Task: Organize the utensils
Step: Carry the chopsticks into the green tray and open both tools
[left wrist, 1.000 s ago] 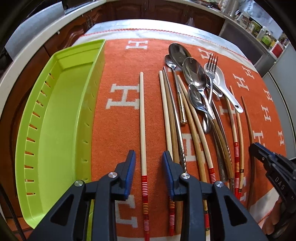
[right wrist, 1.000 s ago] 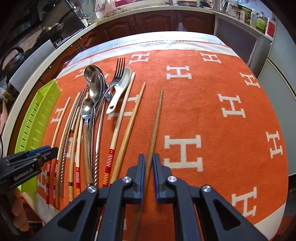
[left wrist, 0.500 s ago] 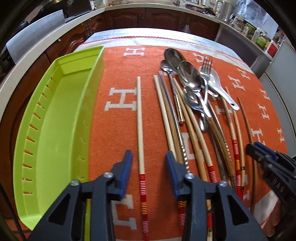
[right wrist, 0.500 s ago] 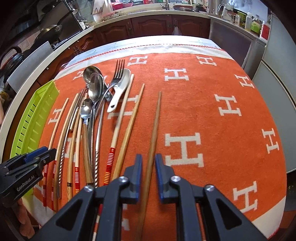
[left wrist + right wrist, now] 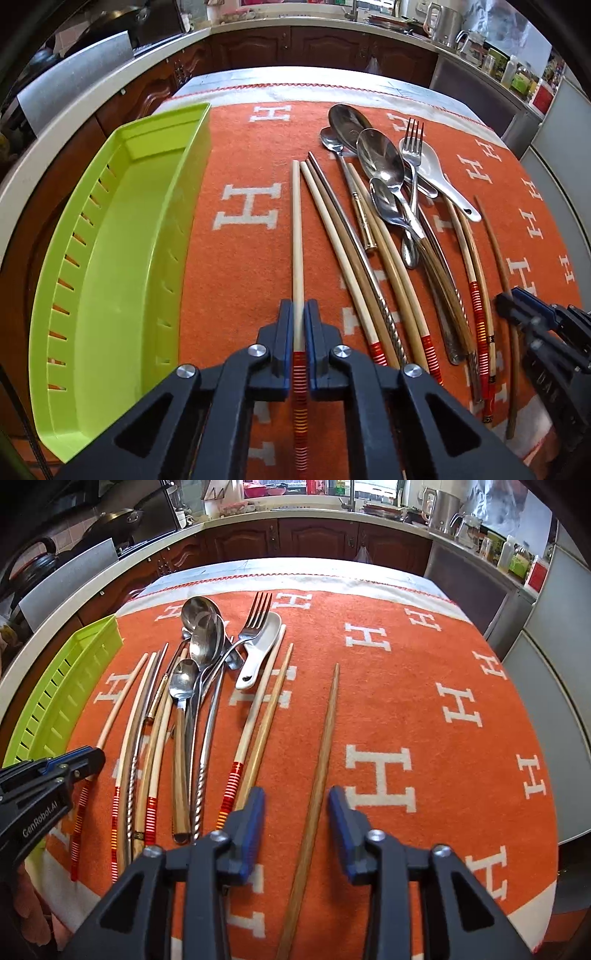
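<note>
My left gripper (image 5: pixel 299 306) is shut on a pale chopstick (image 5: pixel 296 229) with red bands, which lies on the orange cloth just right of the lime-green tray (image 5: pixel 110 236). In the right wrist view my right gripper (image 5: pixel 297 795) straddles a lone brown chopstick (image 5: pixel 327 731). Its jaws stand wide and are closing, and the pads do not touch the stick. Between the two grippers lie several more chopsticks (image 5: pixel 373 258), metal spoons (image 5: pixel 380 162), a fork (image 5: pixel 412 147) and a white ceramic spoon (image 5: pixel 439 177). The left gripper's tip (image 5: pixel 92 755) shows at the left edge of the right wrist view.
The orange cloth (image 5: pixel 424 709) with white H marks covers the table; its right half holds nothing. The green tray's slotted wall (image 5: pixel 55 698) runs along the table's left edge. Dark kitchen cabinets and a worktop stand beyond the far edge.
My left jaws have shut on the pale chopstick that lay between them. My right jaws, close around the brown chopstick before, now stand wide apart.
</note>
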{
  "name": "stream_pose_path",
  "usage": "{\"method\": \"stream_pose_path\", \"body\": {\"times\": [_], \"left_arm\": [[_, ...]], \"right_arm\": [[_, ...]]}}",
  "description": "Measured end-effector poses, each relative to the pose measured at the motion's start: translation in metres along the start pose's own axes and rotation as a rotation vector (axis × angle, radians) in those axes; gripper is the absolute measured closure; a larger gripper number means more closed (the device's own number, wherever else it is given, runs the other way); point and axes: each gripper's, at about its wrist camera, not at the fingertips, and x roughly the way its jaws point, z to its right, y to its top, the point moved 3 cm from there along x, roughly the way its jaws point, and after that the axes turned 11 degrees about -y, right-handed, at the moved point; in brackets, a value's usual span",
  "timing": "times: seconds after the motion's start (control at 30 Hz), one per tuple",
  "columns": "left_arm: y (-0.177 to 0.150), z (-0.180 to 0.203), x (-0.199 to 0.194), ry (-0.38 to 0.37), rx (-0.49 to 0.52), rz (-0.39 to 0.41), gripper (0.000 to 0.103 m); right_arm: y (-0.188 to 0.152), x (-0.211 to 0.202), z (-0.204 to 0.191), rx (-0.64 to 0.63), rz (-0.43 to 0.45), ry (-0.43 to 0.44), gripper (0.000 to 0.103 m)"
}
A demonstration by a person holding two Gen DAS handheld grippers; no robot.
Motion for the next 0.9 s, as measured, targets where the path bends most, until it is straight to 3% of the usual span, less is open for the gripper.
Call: {"method": "stream_pose_path", "body": {"times": [0.27, 0.4, 0.5, 0.73, 0.8, 0.9], "left_arm": [[0.004, -0.005, -0.012, -0.083, -0.052, -0.012, 0.100], [0.009, -0.001, -0.041, -0.125, -0.038, 0.033, 0.100], [0.018, -0.007, -0.068, -0.145, -0.038, 0.081, 0.100], [0.040, -0.072, -0.122, -0.084, -0.101, 0.204, 0.100], [0.041, -0.096, -0.121, -0.078, -0.141, 0.194, 0.100], [0.038, -0.127, -0.103, -0.103, -0.208, 0.147, 0.100]], "right_arm": [[0.000, -0.001, 0.020, 0.136, -0.063, 0.077, 0.097], [0.005, -0.018, 0.030, 0.194, -0.040, 0.098, 0.097], [0.015, -0.039, 0.028, 0.210, -0.016, 0.166, 0.097], [0.054, -0.081, -0.031, 0.116, -0.018, 0.389, 0.097], [0.067, -0.083, -0.061, 0.108, -0.044, 0.466, 0.097], [0.080, -0.079, -0.099, 0.103, -0.058, 0.516, 0.097]]}}
